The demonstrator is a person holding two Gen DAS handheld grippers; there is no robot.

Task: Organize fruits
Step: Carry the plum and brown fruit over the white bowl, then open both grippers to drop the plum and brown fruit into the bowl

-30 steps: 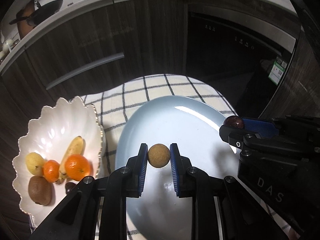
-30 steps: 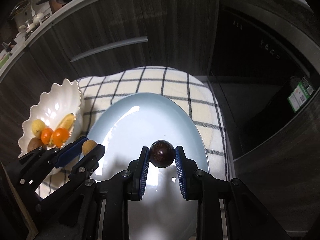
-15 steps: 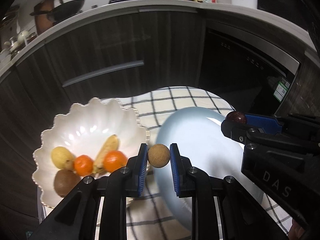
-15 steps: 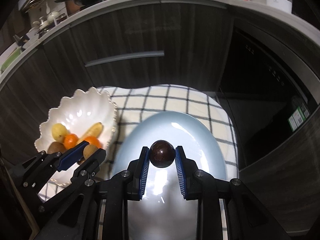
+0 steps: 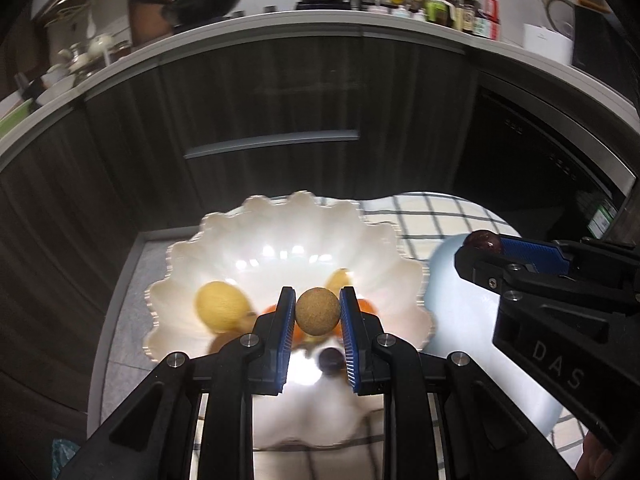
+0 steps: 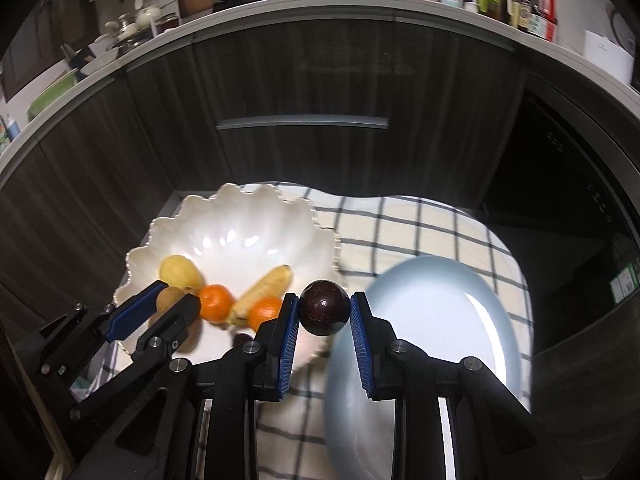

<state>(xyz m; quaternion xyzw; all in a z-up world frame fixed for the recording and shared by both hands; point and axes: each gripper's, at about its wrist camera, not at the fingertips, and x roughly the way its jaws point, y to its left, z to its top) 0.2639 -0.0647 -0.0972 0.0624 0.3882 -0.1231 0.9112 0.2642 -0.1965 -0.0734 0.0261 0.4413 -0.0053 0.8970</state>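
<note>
Now both tools (image 5: 318, 312) (image 6: 325, 309) hover over the bowl (image 5: 280, 224).

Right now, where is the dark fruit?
In the right wrist view the dark fruit sits in the right gripper, between bowl and blue plate.

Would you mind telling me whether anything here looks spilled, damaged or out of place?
Nothing stands out. The white bowl sits upright with its fruit inside, the blue plate lies bare on the checked cloth, and nothing is spilled.
</note>
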